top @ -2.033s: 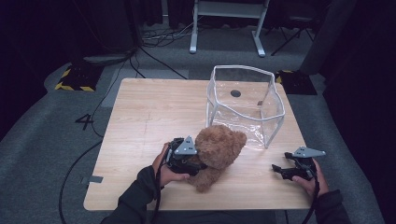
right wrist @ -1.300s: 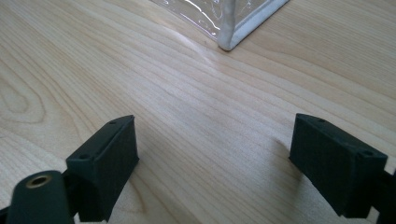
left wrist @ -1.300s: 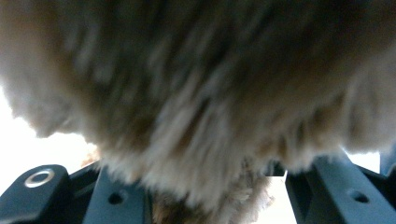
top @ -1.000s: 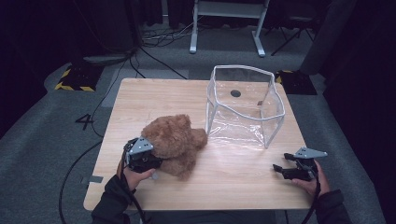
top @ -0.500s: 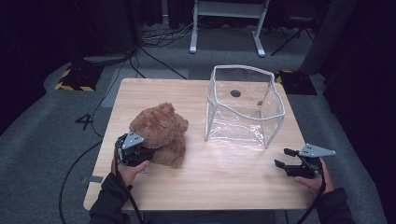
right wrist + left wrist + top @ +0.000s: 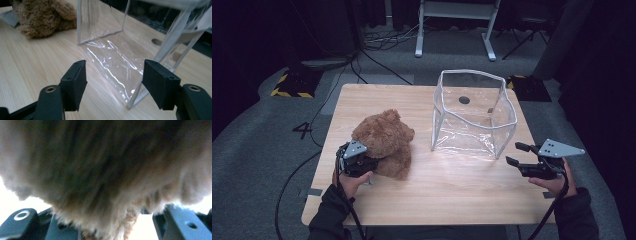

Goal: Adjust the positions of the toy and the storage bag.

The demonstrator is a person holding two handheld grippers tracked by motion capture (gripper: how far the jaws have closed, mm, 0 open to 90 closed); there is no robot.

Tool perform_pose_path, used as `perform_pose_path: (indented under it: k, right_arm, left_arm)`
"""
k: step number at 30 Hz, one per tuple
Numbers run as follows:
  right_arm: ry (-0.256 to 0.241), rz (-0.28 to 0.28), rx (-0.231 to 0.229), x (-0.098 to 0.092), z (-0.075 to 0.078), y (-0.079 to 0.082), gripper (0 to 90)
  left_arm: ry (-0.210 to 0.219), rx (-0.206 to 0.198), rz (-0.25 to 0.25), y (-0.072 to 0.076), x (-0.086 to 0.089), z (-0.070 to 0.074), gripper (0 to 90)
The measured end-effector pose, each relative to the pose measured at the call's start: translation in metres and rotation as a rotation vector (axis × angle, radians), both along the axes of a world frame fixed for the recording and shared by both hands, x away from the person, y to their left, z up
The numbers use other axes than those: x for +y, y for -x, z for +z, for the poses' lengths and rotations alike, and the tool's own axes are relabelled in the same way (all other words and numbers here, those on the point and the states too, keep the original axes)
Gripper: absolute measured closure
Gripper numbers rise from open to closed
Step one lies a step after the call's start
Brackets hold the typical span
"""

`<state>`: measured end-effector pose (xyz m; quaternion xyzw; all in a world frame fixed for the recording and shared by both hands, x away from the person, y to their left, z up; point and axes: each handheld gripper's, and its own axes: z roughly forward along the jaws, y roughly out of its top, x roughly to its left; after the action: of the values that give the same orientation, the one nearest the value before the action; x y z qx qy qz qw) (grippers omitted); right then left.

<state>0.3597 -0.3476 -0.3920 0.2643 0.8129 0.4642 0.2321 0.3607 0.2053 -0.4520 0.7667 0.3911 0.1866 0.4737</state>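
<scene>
Your left gripper (image 6: 371, 162) has dragged the teddy bear (image 6: 384, 141) away from the clear plastic bag (image 6: 473, 116), off toward the table's (image 6: 447, 192) left edge, so bagging it looks further off now. The left gripper view shows fur bunched between clamped jaws. Your right gripper (image 6: 115, 85) hovers wide open, holding nothing, by the right edge, facing the bag's near corner.

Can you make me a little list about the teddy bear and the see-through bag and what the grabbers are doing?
Teddy bear: brown, on the table's left part, apart from the bag
Bag: clear, upright, open top, nothing inside
Left hand-held gripper: gripping the teddy bear's fur
Right hand-held gripper: open, holding nothing, right of the bag
Table: light wood
</scene>
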Motion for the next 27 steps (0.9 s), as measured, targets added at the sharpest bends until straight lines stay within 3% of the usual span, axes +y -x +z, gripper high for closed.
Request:
perform_pose_path:
  k: [7, 21, 27]
  right_arm:
    - [-0.001, 0.023, -0.047, 0.009, 0.025, 0.0, 36.2]
    - [0.047, 0.077, -0.088, 0.038, 0.054, 0.001, 37.9]
    - [0.043, 0.102, -0.1, 0.046, 0.062, 0.001, 38.1]
  left_arm:
    - [0.012, 0.002, -0.006, -0.001, 0.001, -0.001, 57.0]
    - [0.019, 0.005, -0.01, -0.001, 0.001, -0.002, 56.8]
    - [0.019, 0.005, -0.01, -0.001, 0.001, -0.002, 56.8]
